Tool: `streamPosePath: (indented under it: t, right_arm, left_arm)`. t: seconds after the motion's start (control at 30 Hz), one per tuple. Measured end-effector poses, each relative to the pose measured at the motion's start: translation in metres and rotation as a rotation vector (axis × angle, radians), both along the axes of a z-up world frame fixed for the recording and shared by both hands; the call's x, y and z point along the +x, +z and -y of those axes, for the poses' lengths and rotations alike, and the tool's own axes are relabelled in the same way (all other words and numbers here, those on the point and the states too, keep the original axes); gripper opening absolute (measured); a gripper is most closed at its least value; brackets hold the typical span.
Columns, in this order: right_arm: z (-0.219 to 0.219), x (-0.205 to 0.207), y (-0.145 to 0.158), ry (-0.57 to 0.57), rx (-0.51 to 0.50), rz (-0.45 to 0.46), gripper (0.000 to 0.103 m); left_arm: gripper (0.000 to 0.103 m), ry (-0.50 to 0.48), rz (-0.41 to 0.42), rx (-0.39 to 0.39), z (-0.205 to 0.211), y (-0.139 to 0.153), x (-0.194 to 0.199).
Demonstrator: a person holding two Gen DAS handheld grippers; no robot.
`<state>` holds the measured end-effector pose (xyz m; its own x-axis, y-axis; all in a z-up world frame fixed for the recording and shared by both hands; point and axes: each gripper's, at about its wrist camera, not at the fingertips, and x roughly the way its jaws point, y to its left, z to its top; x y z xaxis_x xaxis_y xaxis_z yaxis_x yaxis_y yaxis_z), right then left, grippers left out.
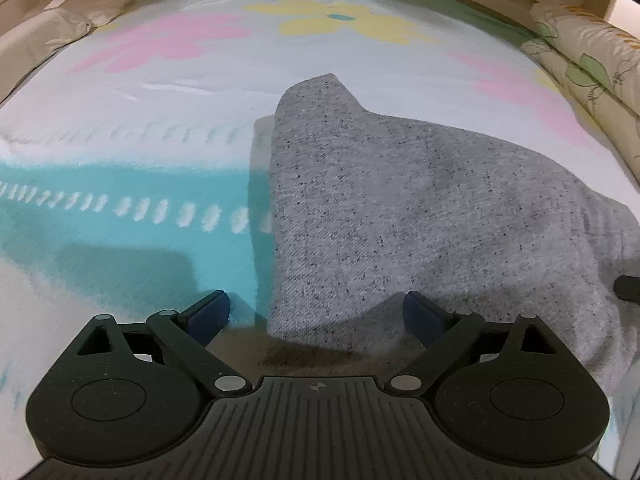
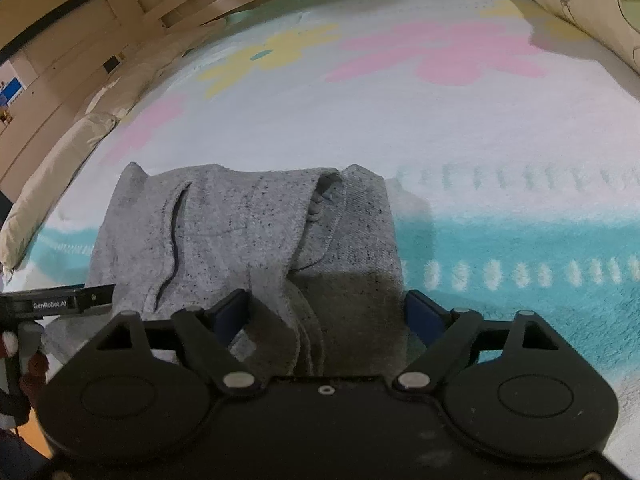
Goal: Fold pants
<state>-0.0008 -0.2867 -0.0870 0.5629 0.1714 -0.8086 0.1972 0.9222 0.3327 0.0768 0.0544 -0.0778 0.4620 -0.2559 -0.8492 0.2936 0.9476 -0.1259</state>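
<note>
Both my grippers hang over the bed now, tilted down at the grey speckled pants (image 2: 248, 240), which lie folded into a thick bundle on the flowered blanket (image 2: 500, 128), across its turquoise band. My right gripper (image 2: 326, 314) has its jaws spread wide, the near folds of the pants lying between the blue pads (image 2: 420, 316), neither pad pressing on the cloth. My left gripper (image 1: 316, 312) stands just as wide, the pants' near corner sitting between its fingers, untouched as far as I can see. In the right wrist view my left gripper's black side pokes in from the left edge, and there's writing on it: "GenRobot.AI" (image 2: 50, 305) in white. A floral quilt (image 1: 592, 60) is bunched along the bed's edge.
</note>
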Motion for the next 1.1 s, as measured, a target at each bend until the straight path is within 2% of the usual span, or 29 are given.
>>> streamPosePath:
  t: [0.07, 0.17, 0.27, 0.33, 0.4, 0.43, 0.53, 0.6, 0.63, 0.67, 0.7, 0.77, 0.9, 1.1]
  right_arm:
    - [0.008, 0.001, -0.006, -0.025, 0.055, -0.008, 0.097]
    - [0.009, 0.007, -0.009, -0.003, 0.085, 0.009, 0.1]
    - [0.016, 0.013, -0.015, -0.007, 0.201, 0.051, 0.102]
    - [0.024, 0.014, -0.019, -0.033, 0.295, 0.07, 0.102]
    - [0.031, 0.013, -0.024, -0.091, 0.366, 0.075, 0.102]
    - [0.032, 0.013, -0.025, -0.099, 0.38, 0.076, 0.102]
    - [0.027, 0.019, -0.024, -0.044, 0.396, 0.065, 0.099]
    - [0.017, 0.021, -0.021, -0.008, 0.367, 0.053, 0.097]
    - [0.01, 0.022, -0.018, 0.024, 0.345, 0.051, 0.093]
    - [0.001, 0.023, -0.015, 0.051, 0.313, 0.043, 0.063]
    - [-0.009, 0.024, -0.012, 0.071, 0.252, 0.023, 0.045]
    - [-0.021, 0.021, 0.0, 0.098, 0.174, 0.031, 0.034]
    - [-0.043, 0.014, 0.031, 0.135, 0.05, 0.072, 0.031]
    - [-0.059, 0.02, 0.079, 0.189, 0.02, 0.156, 0.03]
  left_arm:
    - [0.094, -0.003, 0.0, 0.0, 0.002, -0.001, 0.003]
    - [0.094, -0.015, 0.006, 0.0, 0.007, -0.001, 0.004]
    - [0.093, -0.039, 0.014, 0.0, 0.014, 0.0, 0.005]
    - [0.088, -0.058, 0.024, -0.009, 0.017, 0.0, 0.006]
    - [0.075, -0.084, 0.039, -0.03, 0.019, 0.0, 0.007]
    - [0.072, -0.092, 0.041, -0.038, 0.019, 0.0, 0.007]
    - [0.055, -0.084, 0.038, -0.057, 0.02, 0.003, 0.008]
    - [0.037, -0.082, 0.041, -0.05, 0.022, 0.005, 0.006]
    - [0.032, -0.087, 0.047, -0.041, 0.023, 0.006, 0.006]
    - [0.02, -0.094, 0.053, -0.035, 0.024, 0.007, 0.004]
    - [0.016, -0.104, 0.053, -0.037, 0.026, 0.009, 0.002]
    - [0.013, -0.104, 0.068, -0.017, 0.029, 0.012, -0.004]
    - [0.012, -0.109, 0.132, 0.01, 0.038, 0.025, -0.017]
    - [0.011, -0.069, 0.235, -0.029, 0.033, 0.063, -0.026]
